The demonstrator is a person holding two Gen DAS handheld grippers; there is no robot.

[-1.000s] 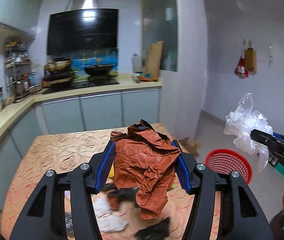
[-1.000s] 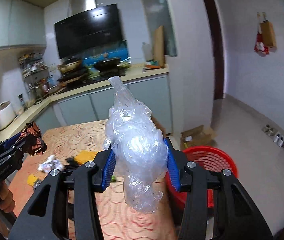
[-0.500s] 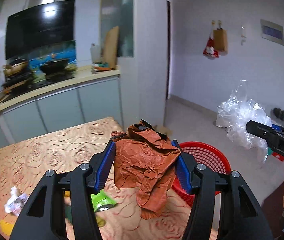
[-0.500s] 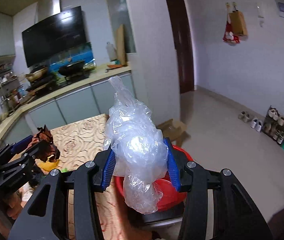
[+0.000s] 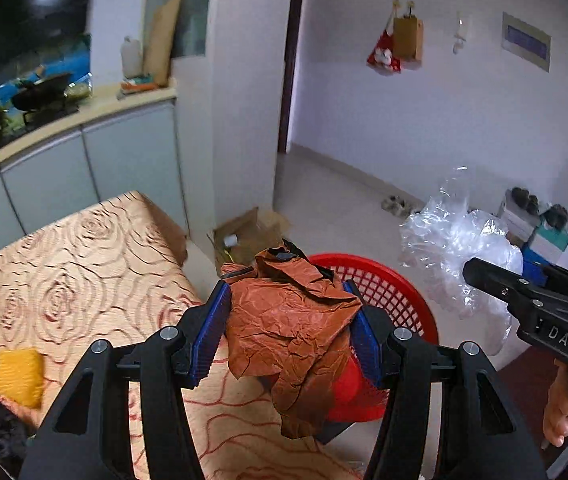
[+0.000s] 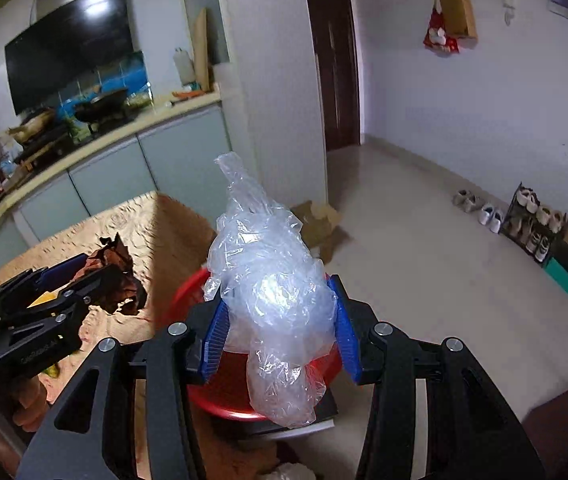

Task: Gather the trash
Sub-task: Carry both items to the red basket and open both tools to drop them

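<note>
**Both jaws loaded, red basket below**

My left jaws (image 5: 285, 336) were closed part-way on a crumpled brown paper wrapper (image 5: 291, 332), the blue pads pressing its two sides, with a loose flap hanging down below them. From the left wrist view the wrapper sat in front of the near rim of the red mesh basket (image 5: 395, 292), which stood just off the corner of the desk (image 5: 84, 264) with its rose-patterned cloth. On that cloth, low to the left, lay a yellow scrap (image 5: 18, 376) and a dark scrap (image 5: 0, 432) at the very edge of the view, too blurred to name

My right jaws (image 6: 280, 328) were closed part-way on a bunched clear plastic bag (image 6: 272, 280), pads against both sides, its twisted top standing up and its lower end dangling. In the right wrist view the bag hung over the red basket, whose rim showed to either side of it. My left jaws and their brown wrapper appeared at the left of that view, over the desk edge beside the basket

Behind the basket an open cardboard box (image 5: 244, 232) sat on the floor by the white pillar. Shoes (image 6: 523, 216) on a rack lined the far wall
</note>
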